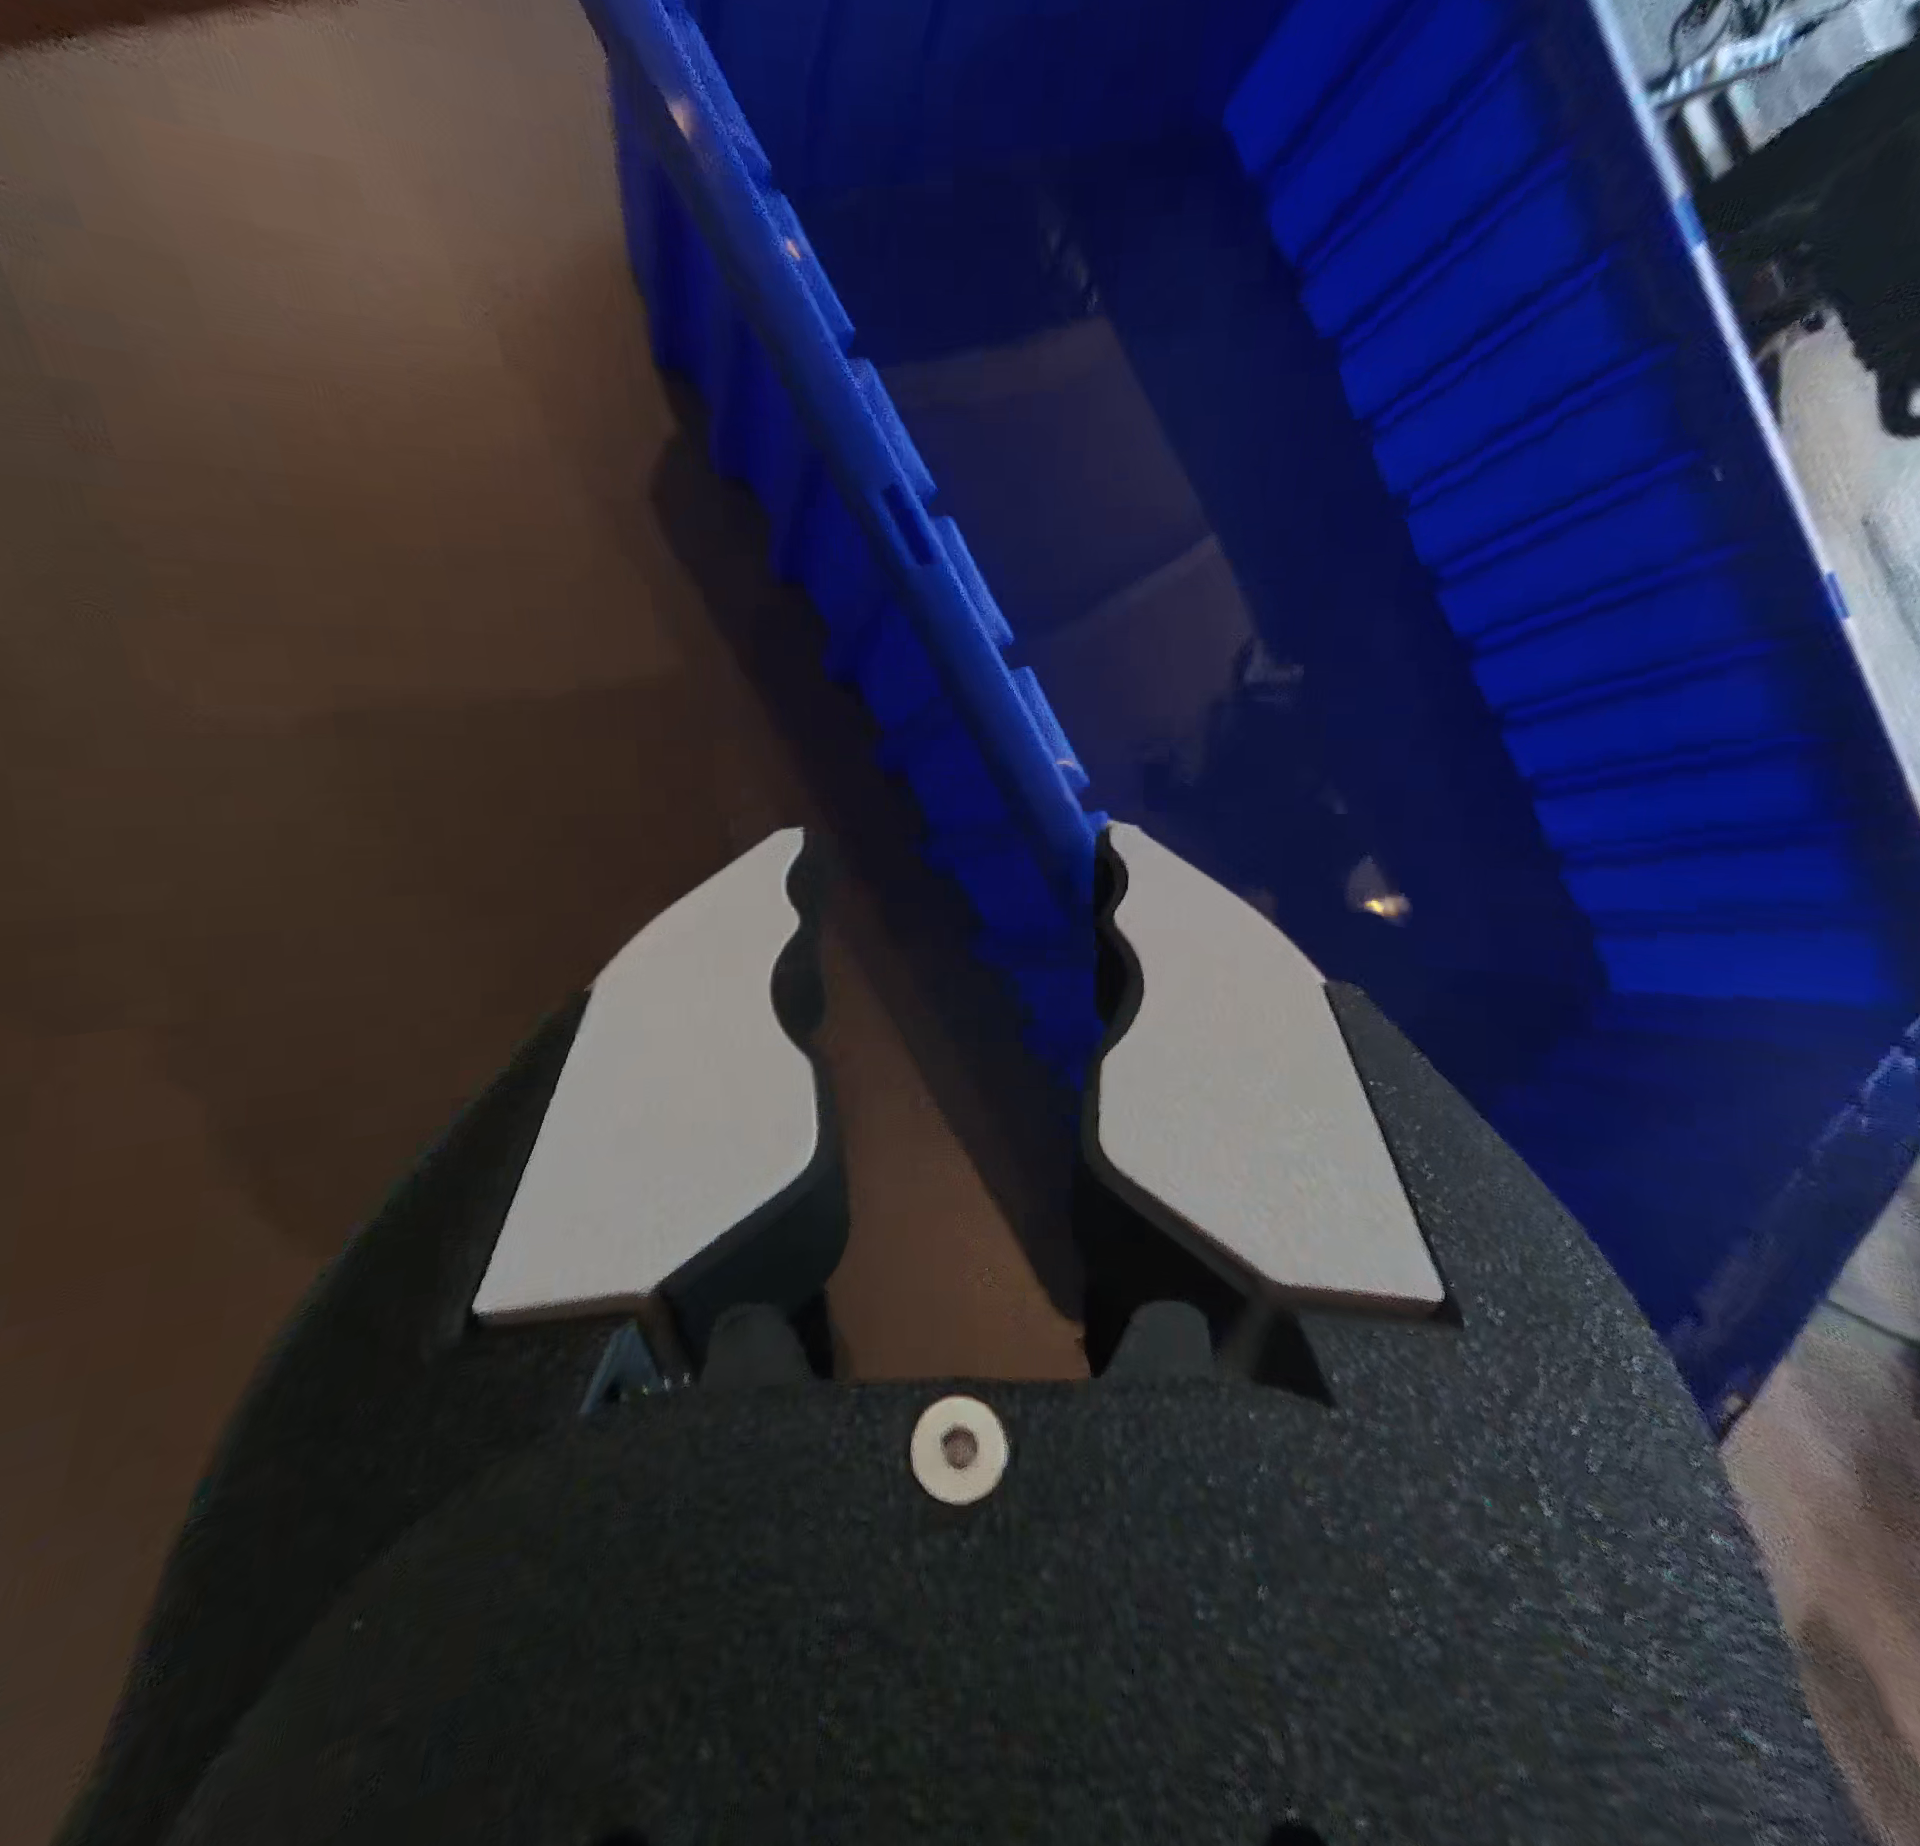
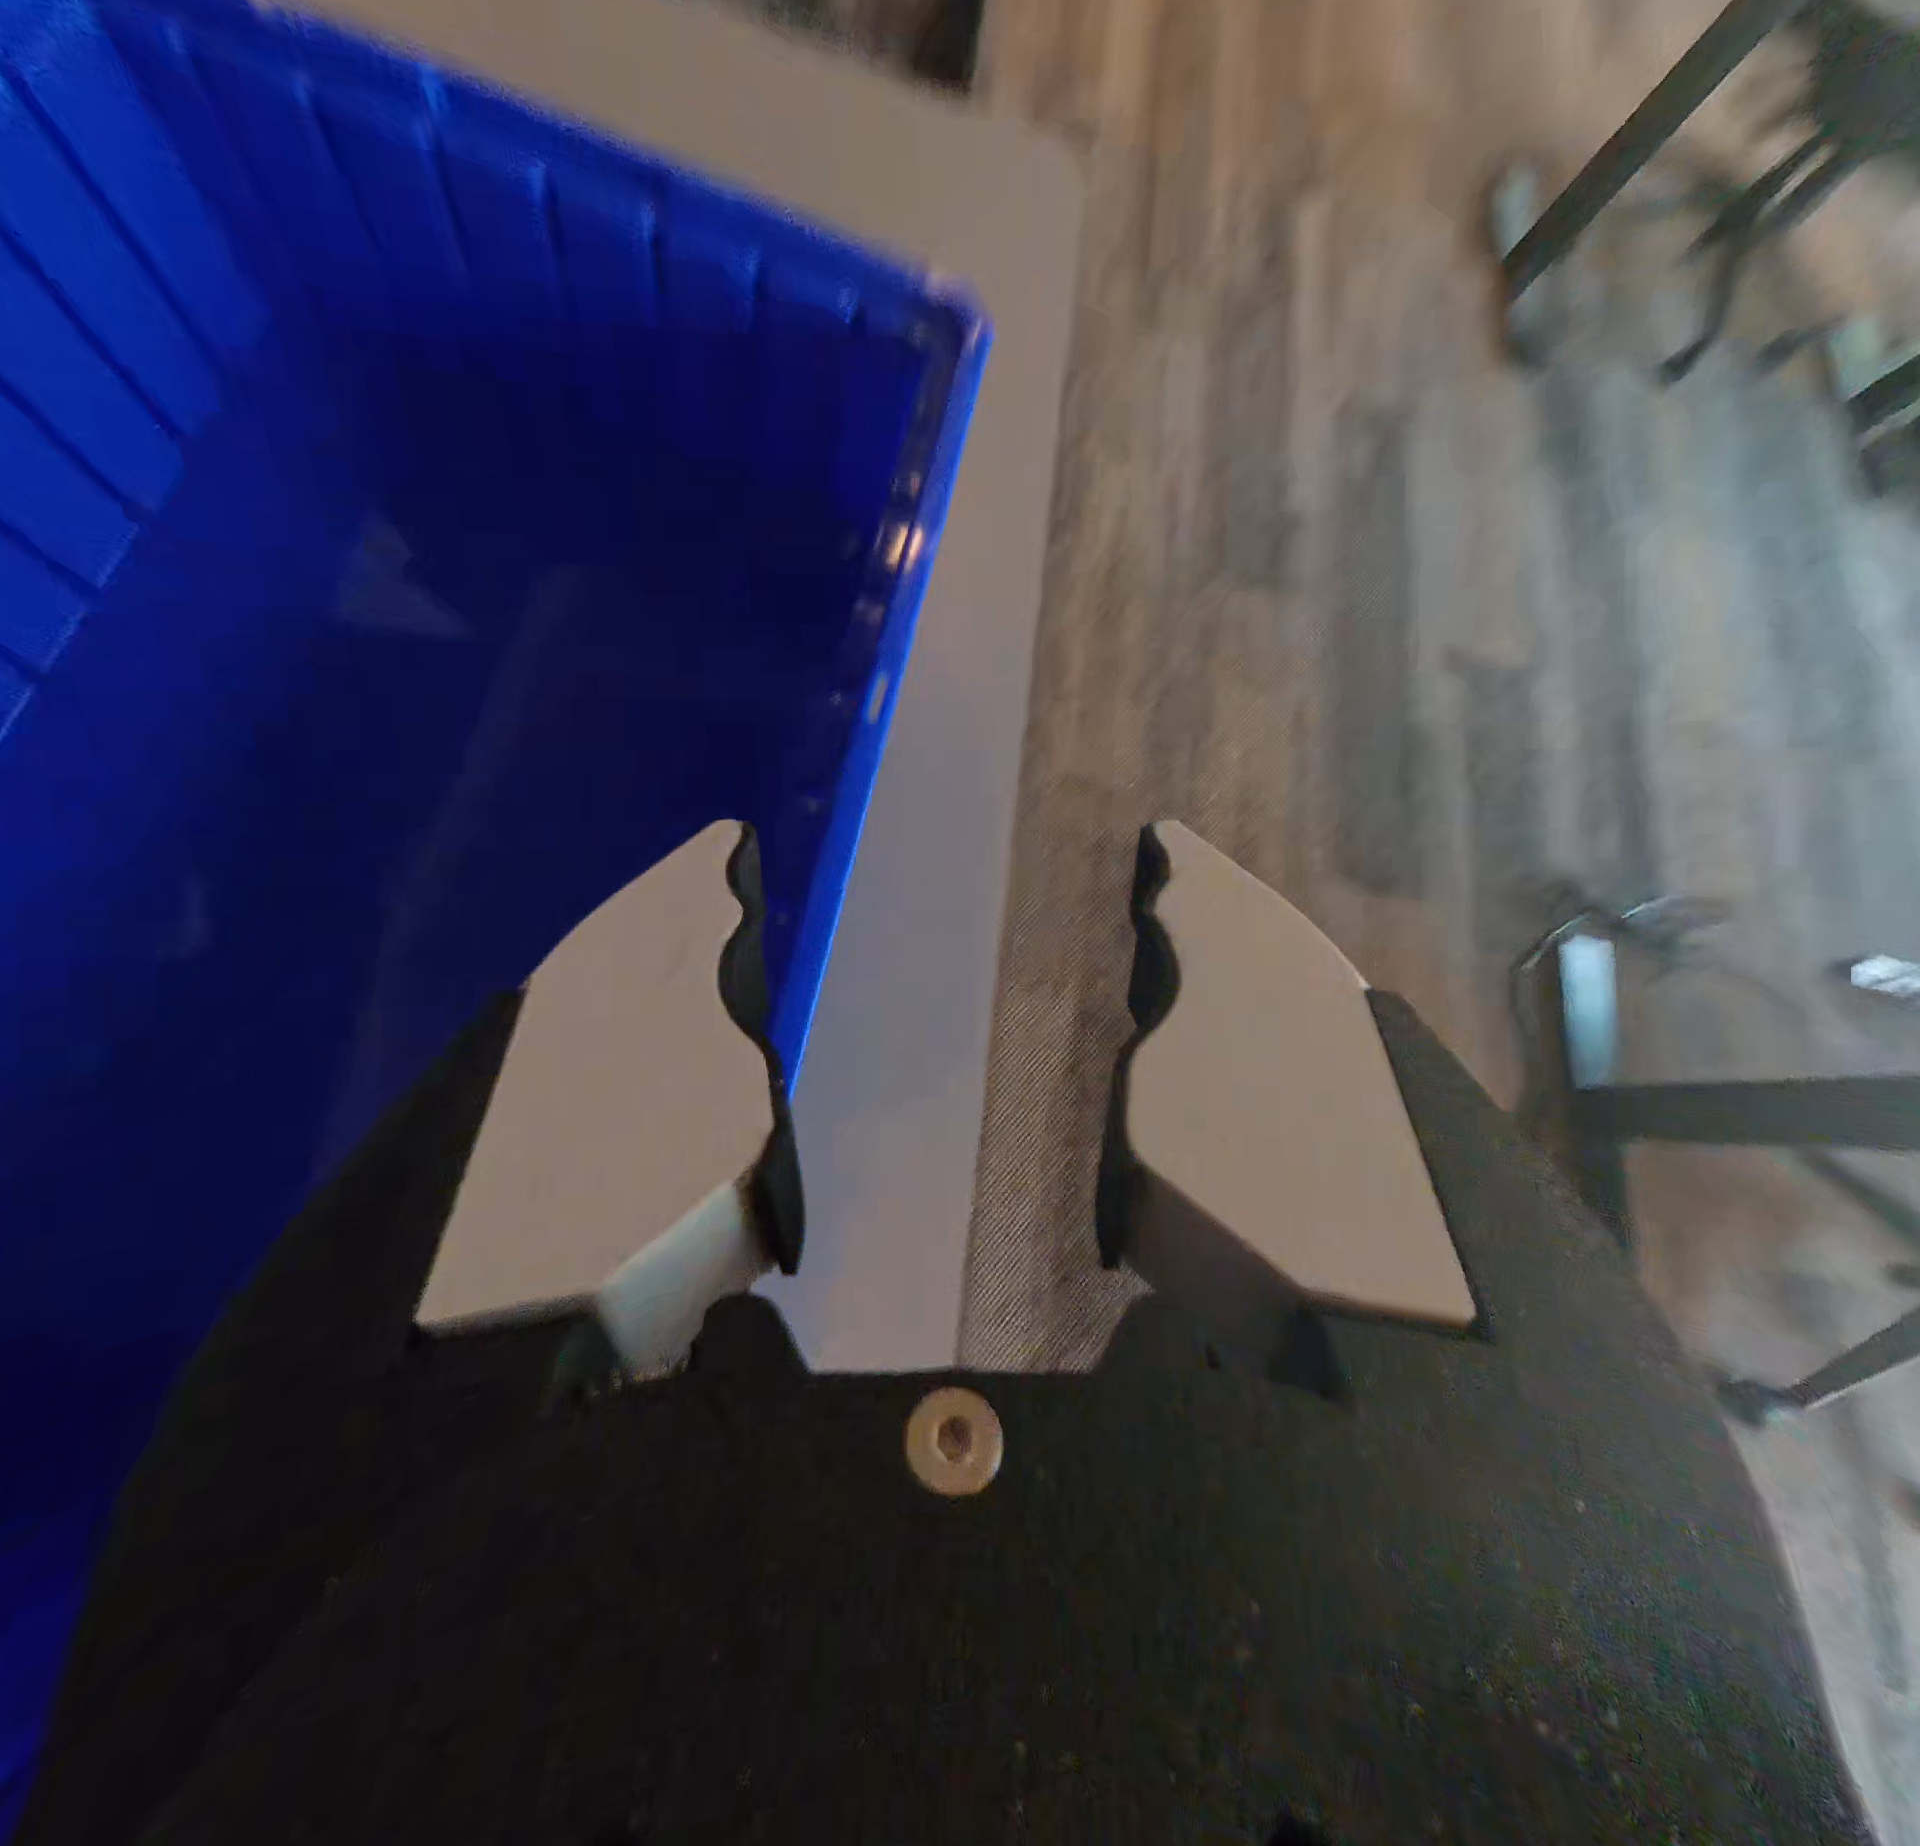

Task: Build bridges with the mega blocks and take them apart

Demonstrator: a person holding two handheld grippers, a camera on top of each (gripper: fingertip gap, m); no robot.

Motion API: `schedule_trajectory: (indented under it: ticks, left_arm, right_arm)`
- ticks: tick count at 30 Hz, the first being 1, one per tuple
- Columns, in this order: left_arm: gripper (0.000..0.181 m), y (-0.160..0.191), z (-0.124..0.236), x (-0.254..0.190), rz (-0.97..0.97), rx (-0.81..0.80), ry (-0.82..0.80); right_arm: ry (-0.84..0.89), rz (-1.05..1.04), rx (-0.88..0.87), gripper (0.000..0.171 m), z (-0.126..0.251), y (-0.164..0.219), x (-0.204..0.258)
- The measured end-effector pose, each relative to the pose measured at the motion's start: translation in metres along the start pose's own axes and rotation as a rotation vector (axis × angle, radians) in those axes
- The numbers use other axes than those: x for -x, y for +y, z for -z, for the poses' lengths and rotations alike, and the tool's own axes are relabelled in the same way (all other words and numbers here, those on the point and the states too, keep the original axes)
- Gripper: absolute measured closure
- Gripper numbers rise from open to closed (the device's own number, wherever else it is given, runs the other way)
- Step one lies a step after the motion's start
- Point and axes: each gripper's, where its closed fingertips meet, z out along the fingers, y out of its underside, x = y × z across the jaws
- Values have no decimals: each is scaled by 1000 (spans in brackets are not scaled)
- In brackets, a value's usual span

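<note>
A large blue plastic bin (image 1: 1558, 549) with ribbed walls fills much of both wrist views. No brand or readable label shows on it; a pale panel (image 1: 1745, 82) beyond its far wall bears dark scrawled marks, too blurred to make out. The bin's inside looks dark and glossy, with dim reflections on its floor; no mega blocks can be made out in it or anywhere else in either view.

The left gripper (image 1: 951, 840) hangs over the bin's near rim, its grey fingers (image 1: 675, 1090) parted with a clear gap, holding nothing. Brown table surface (image 1: 260, 549) lies to its left.

The right gripper (image 2: 943, 835) is spread a little wider, also empty, just beside the bin's (image 2: 416, 549) outer corner, over the edge of a pale grey tabletop (image 2: 935, 861). Only this view shows the wood-grain floor (image 2: 1299, 446) and black metal furniture legs (image 2: 1662, 134) beyond the table.
</note>
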Motion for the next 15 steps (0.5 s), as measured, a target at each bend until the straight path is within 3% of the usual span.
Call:
schedule_trajectory:
  ticks: [7, 11, 15]
  left_arm:
    - [119, -40, 86, 30, -164, -470, -110]
    - [88, -59, 163, 42, -253, -848, -159]
    - [37, -61, 255, 36, -402, -1258, -135]
  right_arm:
    - [274, 192, -390, 83, 87, -64, 16]
    - [273, 124, -605, 75, 119, -90, 41]
    - [232, 106, -852, 77, 158, -119, 77]
